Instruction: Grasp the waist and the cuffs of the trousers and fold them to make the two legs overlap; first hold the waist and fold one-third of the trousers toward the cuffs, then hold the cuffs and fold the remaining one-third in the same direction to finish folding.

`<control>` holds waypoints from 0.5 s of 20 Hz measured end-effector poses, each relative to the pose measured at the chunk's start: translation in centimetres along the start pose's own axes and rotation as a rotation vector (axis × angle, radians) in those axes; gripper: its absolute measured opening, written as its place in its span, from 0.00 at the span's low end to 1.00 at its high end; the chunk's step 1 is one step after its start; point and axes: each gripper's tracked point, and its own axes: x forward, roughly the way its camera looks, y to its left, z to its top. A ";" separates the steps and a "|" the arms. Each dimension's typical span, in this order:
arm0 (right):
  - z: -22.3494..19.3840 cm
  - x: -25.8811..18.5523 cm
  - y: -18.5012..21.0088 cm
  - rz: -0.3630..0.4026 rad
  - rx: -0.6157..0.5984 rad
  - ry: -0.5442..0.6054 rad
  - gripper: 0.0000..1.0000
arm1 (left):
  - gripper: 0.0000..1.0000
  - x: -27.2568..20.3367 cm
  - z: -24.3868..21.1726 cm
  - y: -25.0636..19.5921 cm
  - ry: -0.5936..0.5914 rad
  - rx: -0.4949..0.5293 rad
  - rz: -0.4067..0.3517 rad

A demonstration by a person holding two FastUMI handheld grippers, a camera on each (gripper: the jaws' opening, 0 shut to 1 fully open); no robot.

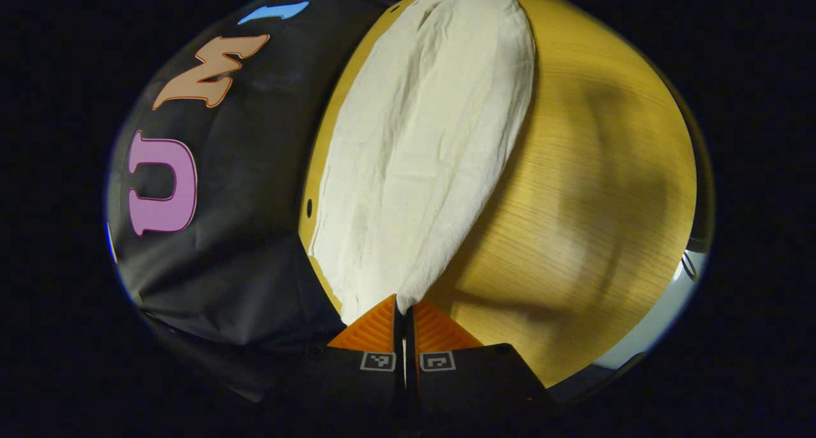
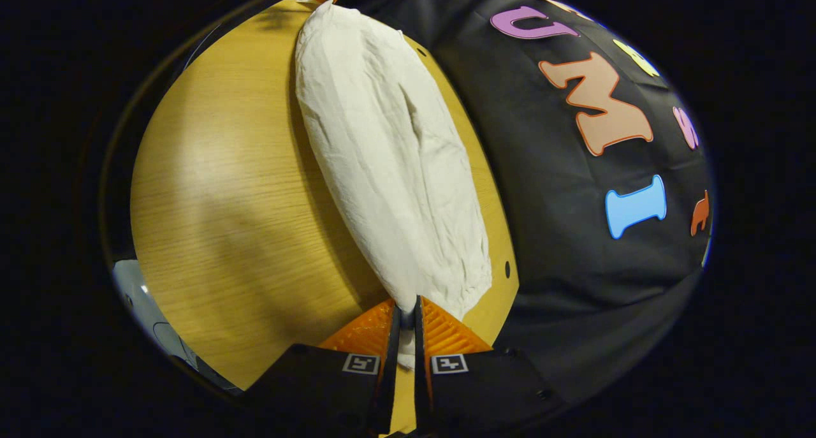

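Note:
White trousers [image 1: 421, 145] lie stretched along a wooden table [image 1: 586, 189], held at both ends. In the left gripper view my left gripper [image 1: 403, 309] is shut on the near end of the cloth, which runs away from it toward the top. In the right gripper view my right gripper [image 2: 406, 310] is shut on the other end of the trousers [image 2: 389, 157], with a strip of cloth showing between its fingers. The far end of the cloth meets the other gripper at the top of that view. I cannot tell which end is the waist.
The trousers lie close to the table's far edge, where the black booth wall [image 1: 242, 234] drops behind it. A wide stretch of bare wood [image 2: 223, 189] lies on the other side of the cloth. A pale floor [image 1: 663, 310] shows past the table's near edge.

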 end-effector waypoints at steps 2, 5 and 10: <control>0.4 0.2 -1.4 -0.033 0.021 -0.015 0.16 | 0.00 0.1 0.4 1.5 0.013 -0.008 0.036; 1.3 0.4 -3.4 -0.076 0.055 -0.053 0.16 | 0.00 -0.1 0.9 4.0 0.045 -0.032 0.084; 2.0 1.4 -6.8 -0.136 0.102 -0.082 0.15 | 0.00 -0.1 2.8 9.1 0.046 -0.066 0.182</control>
